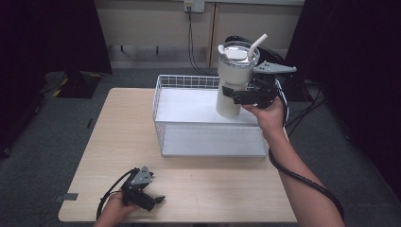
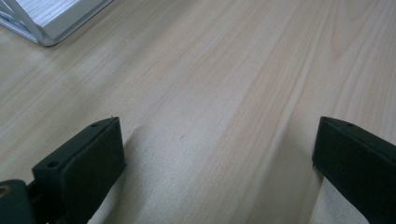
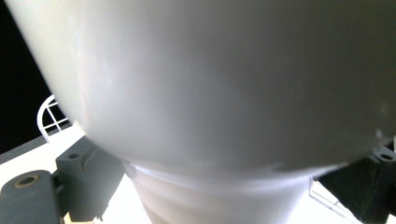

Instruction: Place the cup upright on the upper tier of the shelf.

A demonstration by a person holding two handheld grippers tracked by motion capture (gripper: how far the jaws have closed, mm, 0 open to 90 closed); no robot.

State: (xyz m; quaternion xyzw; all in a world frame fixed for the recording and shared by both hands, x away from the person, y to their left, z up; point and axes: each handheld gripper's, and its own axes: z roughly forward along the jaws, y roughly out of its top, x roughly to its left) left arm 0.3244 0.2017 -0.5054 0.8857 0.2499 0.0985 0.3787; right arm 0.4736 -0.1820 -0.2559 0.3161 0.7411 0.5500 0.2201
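Dark curtains stand around our pale wooden desk [image 1: 189, 179], where a white wire basket [image 1: 163, 101] waits. Our right tool [image 1: 243, 94] is closed on the white tumbler [image 1: 231, 80] and holds it upright just over the basket's right side; whether it touches the bottom, we cannot tell. Our left tool [image 1: 156, 201] rests wide and empty near the front edge. We judge the placing nearly done: lowering and release remain
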